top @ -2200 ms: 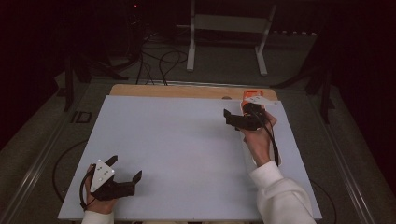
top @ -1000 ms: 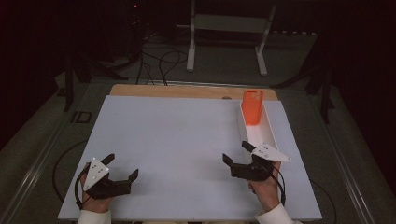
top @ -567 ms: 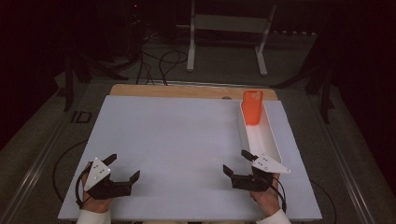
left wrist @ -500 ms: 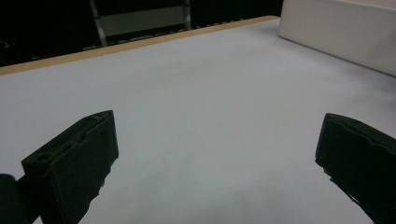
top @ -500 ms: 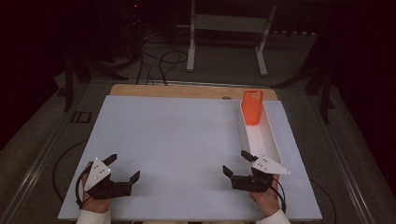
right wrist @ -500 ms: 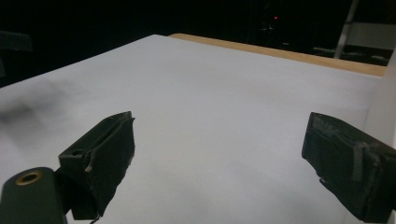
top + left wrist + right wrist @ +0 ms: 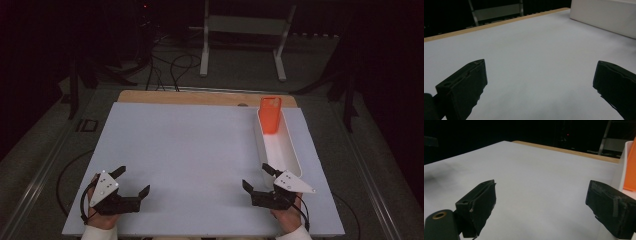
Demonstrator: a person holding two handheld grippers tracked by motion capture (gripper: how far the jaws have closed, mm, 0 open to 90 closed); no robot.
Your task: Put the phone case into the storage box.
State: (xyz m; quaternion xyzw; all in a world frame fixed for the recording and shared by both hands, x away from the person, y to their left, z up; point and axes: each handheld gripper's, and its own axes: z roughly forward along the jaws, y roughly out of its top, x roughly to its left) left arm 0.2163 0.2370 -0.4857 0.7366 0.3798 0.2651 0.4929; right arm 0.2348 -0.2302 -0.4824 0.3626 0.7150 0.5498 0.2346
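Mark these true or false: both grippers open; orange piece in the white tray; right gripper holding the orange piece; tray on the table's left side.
1. Both grippers are open: true. The left gripper and the right gripper hold nothing, jaws apart.
2. The orange plastic piece stands in the long white tray: true, at its far end.
3. The right gripper holds the orange piece: false. It rests near the tray's near end, apart from the piece.
4. The tray lies on the left of the white table: false, right side.
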